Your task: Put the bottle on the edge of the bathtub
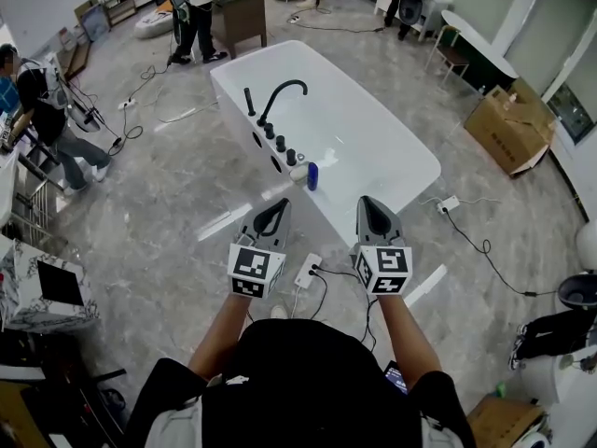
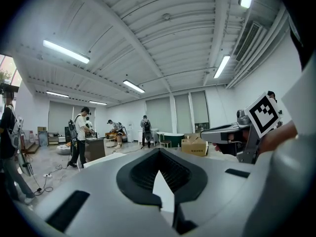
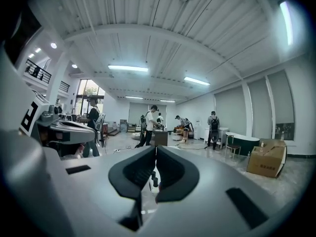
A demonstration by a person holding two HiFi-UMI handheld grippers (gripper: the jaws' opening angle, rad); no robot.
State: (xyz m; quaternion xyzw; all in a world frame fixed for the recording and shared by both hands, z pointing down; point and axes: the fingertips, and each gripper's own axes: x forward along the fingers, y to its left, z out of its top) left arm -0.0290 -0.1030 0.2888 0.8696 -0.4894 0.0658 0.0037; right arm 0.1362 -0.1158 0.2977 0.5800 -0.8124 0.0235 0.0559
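Note:
A small blue bottle [image 1: 312, 175] stands upright on the near rim of the white bathtub [image 1: 373, 157], beside a small white object [image 1: 298, 173] and close to the row of black knobs [image 1: 280, 144] and the black faucet [image 1: 278, 98]. My left gripper [image 1: 277, 209] and right gripper [image 1: 374, 205] hang side by side in the air short of the tub, both pointing toward it. Each is shut with nothing held. In the left gripper view the jaws [image 2: 158, 152] meet at their tips; the right gripper [image 3: 155, 148] shows only a thin slit.
A white power strip [image 1: 308, 271] with black cables lies on the marble floor under my grippers. A cardboard box [image 1: 511, 129] sits right of the tub. Several people [image 1: 198, 12] work at the back and left. A cluttered table [image 1: 42, 292] stands at the left.

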